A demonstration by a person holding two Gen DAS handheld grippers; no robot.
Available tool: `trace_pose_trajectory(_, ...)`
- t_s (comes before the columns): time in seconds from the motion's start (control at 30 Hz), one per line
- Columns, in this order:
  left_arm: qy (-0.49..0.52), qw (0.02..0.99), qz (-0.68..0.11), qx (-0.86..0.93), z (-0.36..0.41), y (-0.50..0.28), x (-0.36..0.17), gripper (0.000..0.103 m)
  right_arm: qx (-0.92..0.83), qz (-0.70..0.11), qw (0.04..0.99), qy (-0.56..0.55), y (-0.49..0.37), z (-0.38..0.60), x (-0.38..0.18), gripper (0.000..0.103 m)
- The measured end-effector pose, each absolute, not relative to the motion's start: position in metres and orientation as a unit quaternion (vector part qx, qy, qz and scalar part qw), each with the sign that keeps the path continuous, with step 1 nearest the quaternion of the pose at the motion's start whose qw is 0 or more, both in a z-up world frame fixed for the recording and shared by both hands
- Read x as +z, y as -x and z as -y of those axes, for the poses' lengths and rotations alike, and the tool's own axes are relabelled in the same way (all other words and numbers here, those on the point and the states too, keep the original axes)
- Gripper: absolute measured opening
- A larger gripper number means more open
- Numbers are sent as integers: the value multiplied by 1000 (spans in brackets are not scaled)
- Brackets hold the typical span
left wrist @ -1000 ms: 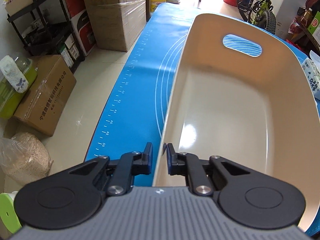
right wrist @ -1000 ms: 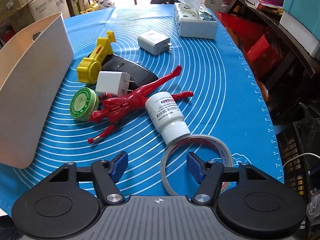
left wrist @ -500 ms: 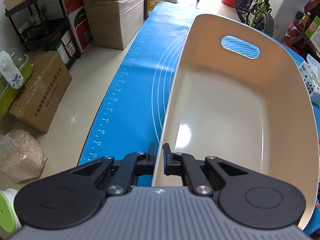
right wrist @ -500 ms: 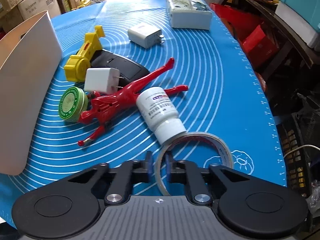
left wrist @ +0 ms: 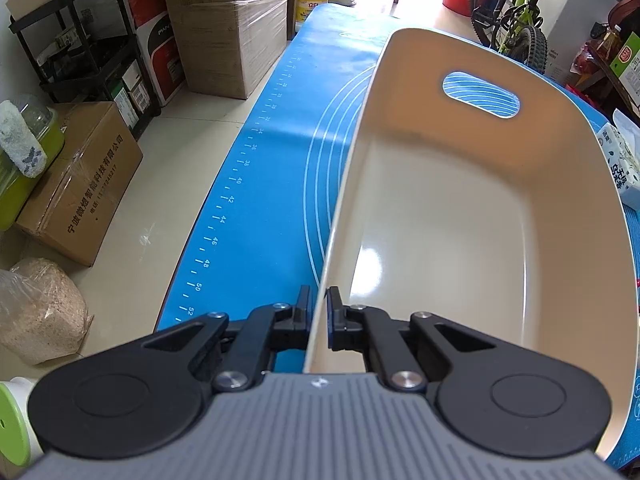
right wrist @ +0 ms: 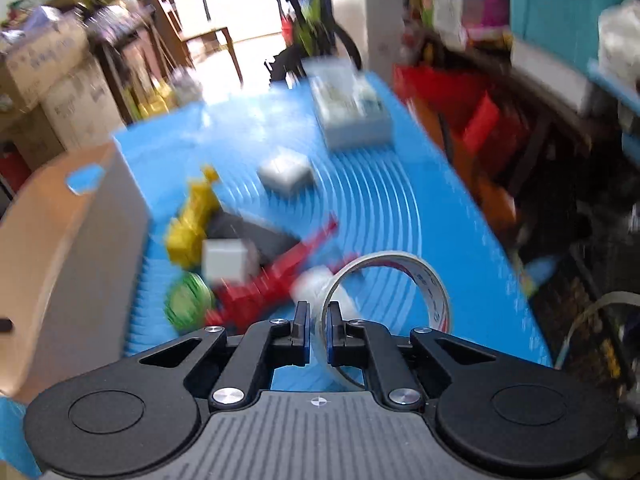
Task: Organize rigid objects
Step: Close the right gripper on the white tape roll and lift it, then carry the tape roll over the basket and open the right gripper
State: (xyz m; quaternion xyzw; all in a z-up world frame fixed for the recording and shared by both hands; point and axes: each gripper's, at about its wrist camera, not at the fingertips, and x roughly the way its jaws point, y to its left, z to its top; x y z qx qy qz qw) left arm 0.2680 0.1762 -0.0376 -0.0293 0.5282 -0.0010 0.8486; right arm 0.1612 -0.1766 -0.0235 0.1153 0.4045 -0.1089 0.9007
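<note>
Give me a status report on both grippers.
Left gripper shut on bin rim. Right gripper shut on tape roll, lifted off the mat. Right view blurred; nothing seen in the way.

Tape roll [right wrist: 386,292] lifted off mat, tilted, in right tool [right wrist: 318,330]

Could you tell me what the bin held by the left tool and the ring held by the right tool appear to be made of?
Bin: probably moulded plastic, cream and glossy; its floor shows a bright glare spot, and the wall is thin with a cut-out handle.
Ring: looks like clear adhesive tape on a roll; the band is thin and translucent with faint red print, though the view is blurred.
</note>
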Motion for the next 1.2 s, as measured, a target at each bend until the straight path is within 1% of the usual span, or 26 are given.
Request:
trace_pose_trajectory(0.33,32,849,-528,-2,-176,-268,-38,8,-35,-316,945,-77,-197,132,49,18)
trace_pose_trajectory(0.63,28,849,-527,-1,-175,-268,-38,8,54,-277,957,-60,-243,58,82,18)
trace_pose_trajectory(0.9,31,850,-526,0,-175,-267,-38,8,121,-314,940,-54,-273,-10,62,18)
trace_pose_trajectory(1.2,30,850,-526,0,-174,-267,-38,8,133,-413,900,-29,-286,-44,2,18)
